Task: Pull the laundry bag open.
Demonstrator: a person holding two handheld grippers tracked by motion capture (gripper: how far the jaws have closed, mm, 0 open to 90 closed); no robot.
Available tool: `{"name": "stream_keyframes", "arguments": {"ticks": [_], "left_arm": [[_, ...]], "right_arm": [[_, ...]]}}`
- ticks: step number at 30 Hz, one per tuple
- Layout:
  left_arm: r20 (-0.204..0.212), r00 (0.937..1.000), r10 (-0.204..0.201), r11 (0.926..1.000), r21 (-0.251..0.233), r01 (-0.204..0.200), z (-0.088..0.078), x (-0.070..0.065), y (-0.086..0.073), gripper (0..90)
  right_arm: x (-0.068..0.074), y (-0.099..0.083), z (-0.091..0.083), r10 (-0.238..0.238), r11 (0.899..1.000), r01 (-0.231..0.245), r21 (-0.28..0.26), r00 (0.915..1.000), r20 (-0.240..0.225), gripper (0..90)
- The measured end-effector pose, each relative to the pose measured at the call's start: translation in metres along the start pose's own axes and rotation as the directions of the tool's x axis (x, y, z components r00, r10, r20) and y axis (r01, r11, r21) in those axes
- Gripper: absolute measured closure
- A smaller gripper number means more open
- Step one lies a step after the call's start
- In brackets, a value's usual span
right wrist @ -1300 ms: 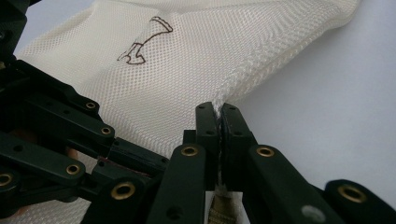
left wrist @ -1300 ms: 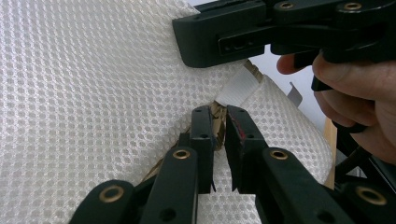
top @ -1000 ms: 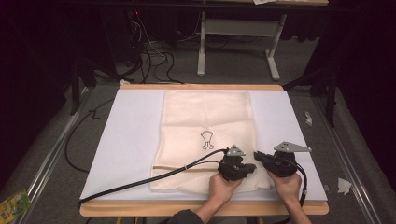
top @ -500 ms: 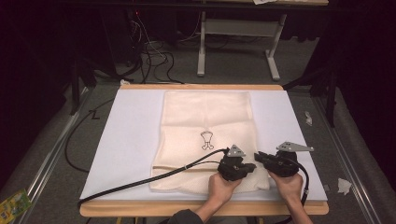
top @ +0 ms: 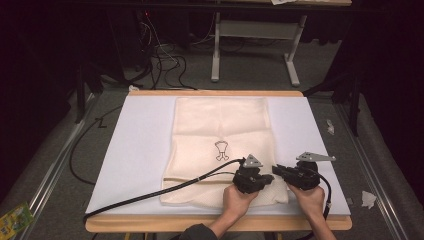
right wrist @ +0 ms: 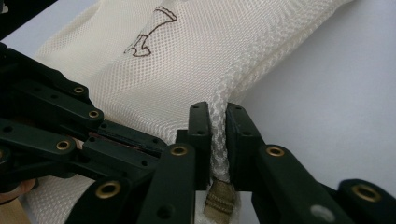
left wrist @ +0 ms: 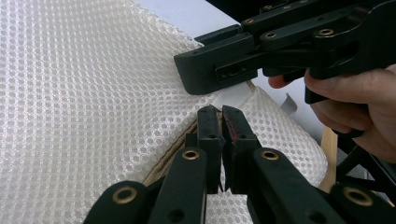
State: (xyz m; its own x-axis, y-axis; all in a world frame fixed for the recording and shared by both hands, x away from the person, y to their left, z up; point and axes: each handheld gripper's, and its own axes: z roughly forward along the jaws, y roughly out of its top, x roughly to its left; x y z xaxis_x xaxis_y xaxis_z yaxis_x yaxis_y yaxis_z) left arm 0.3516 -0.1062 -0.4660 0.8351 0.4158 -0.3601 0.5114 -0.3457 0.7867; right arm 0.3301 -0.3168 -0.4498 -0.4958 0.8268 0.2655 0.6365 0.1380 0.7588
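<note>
Holding the bag's corner: we have both grippers at the near right corner of the mesh laundry bag [top: 220,145], close together.
Table: the white table top [top: 135,150] carries the bag flat, lengthwise away from us, a small printed figure [top: 221,150] near its middle.
Bag: cream mesh; its near edge lies just short of the table's front, with the zip seam [left wrist: 173,144] running along that end.
Right gripper [right wrist: 217,122]: its jaws have just been closing, and the bag's side seam stands upright between them, so we judge it clenched on the mesh edge, a tan tab [right wrist: 219,198] hanging just below.
Left gripper [left wrist: 222,122]: clamped tight beside the zip seam; whether it pinches the zip pull or only cloth, we cannot tell.
Meaning: with the right grip fresh, we judge the corner anchored, so the zip may be drawn next.
</note>
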Motion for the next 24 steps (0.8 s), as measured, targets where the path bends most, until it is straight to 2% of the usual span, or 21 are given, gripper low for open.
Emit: {"name": "stream_keyframes", "arguments": {"ticks": [5,18,21,24], "left_arm": [[-0.002,1.0,0.002,1.0,0.005,-0.002,0.0001,0.0003,-0.0002,87.3],[-0.015,0.9998,0.014,0.9998,0.013,-0.014,-0.0023,-0.0007,0.0009,87.3],[-0.019,0.9995,0.027,0.9995,0.02,-0.026,-0.0033,-0.0009,0.0007,87.3],[-0.041,0.9978,0.051,0.9981,0.036,-0.049,-0.0057,-0.0006,0.0,87.4]], "right_arm": [[0.0038,-0.0001,0.0003,-0.036,0.999,0.036,0.0,0.9991,0.022,86.2],[0.0056,0.0001,0.0003,-0.065,0.998,0.065,-0.002,0.9971,0.039,87.0],[0.0063,-0.0002,0.0001,-0.067,0.998,0.067,0.004,0.9969,0.041,87.2],[0.0065,-0.0012,-0.0009,-0.072,0.997,0.072,0.003,0.9961,0.049,87.4]]}}
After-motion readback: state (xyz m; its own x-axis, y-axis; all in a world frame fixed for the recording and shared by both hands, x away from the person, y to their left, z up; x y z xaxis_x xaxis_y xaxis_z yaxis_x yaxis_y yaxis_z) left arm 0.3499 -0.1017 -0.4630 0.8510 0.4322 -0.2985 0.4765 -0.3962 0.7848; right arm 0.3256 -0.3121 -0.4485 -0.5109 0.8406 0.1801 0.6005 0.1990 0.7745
